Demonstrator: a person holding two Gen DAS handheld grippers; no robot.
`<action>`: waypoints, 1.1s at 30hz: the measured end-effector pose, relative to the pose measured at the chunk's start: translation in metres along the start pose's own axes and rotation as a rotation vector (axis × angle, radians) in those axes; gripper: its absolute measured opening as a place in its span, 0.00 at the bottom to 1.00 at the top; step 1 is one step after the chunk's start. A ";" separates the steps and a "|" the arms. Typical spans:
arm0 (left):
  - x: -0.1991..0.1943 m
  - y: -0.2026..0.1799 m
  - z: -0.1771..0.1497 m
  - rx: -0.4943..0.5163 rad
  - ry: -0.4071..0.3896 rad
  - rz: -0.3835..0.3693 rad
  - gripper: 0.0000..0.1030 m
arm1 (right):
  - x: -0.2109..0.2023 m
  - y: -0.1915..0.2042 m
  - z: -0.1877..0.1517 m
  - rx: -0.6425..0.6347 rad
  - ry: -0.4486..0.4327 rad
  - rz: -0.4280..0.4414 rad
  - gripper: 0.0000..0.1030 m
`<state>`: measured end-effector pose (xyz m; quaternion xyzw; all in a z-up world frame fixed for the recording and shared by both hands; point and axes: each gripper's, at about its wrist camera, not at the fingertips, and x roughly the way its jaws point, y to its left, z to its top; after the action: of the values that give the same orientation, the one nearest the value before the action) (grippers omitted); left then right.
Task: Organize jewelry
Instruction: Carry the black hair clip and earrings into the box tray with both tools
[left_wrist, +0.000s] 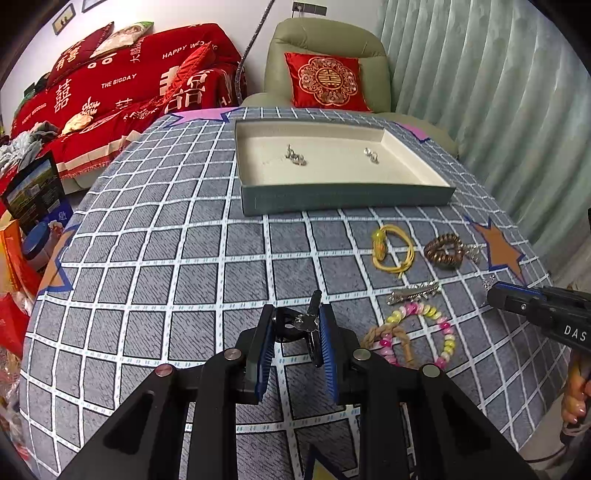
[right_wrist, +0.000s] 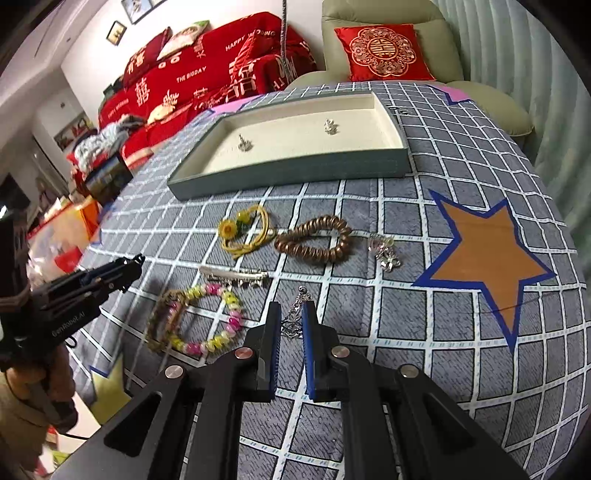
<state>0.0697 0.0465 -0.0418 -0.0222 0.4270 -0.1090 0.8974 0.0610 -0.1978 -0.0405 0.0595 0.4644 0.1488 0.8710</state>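
My left gripper (left_wrist: 297, 325) is shut on a black hair clip with a silver ornament (left_wrist: 308, 325), held above the checked cloth. My right gripper (right_wrist: 291, 321) is shut on a silver dangling earring (right_wrist: 295, 314) low over the cloth. The grey-green tray with cream lining (left_wrist: 343, 199) stands at the back, with two small silver pieces (left_wrist: 295, 155) (left_wrist: 371, 155) in it. On the cloth lie a yellow cord bracelet (right_wrist: 245, 230), a brown coil bracelet (right_wrist: 314, 240), a silver charm (right_wrist: 384, 251), a silver hair clip (right_wrist: 236, 277) and a pink-yellow bead bracelet (right_wrist: 210, 317).
The round table has a grey checked cloth (left_wrist: 166, 258) with an orange star patch (right_wrist: 487, 258) at the right. A green armchair with a red cushion (left_wrist: 325, 81) stands behind the table. A red sofa (left_wrist: 129, 85) stands at the far left. Boxes and bags crowd the floor at the left (left_wrist: 22, 240).
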 end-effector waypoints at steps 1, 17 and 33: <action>-0.001 0.000 0.001 -0.002 -0.002 -0.002 0.33 | -0.002 -0.002 0.002 0.013 -0.005 0.011 0.12; -0.029 -0.009 0.061 -0.004 -0.084 -0.066 0.33 | -0.039 -0.005 0.069 -0.012 -0.103 0.047 0.12; -0.020 -0.012 0.160 0.011 -0.190 -0.050 0.33 | -0.049 -0.002 0.195 -0.054 -0.183 0.080 0.12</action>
<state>0.1792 0.0304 0.0766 -0.0381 0.3388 -0.1313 0.9309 0.1964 -0.2089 0.1072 0.0679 0.3760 0.1899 0.9044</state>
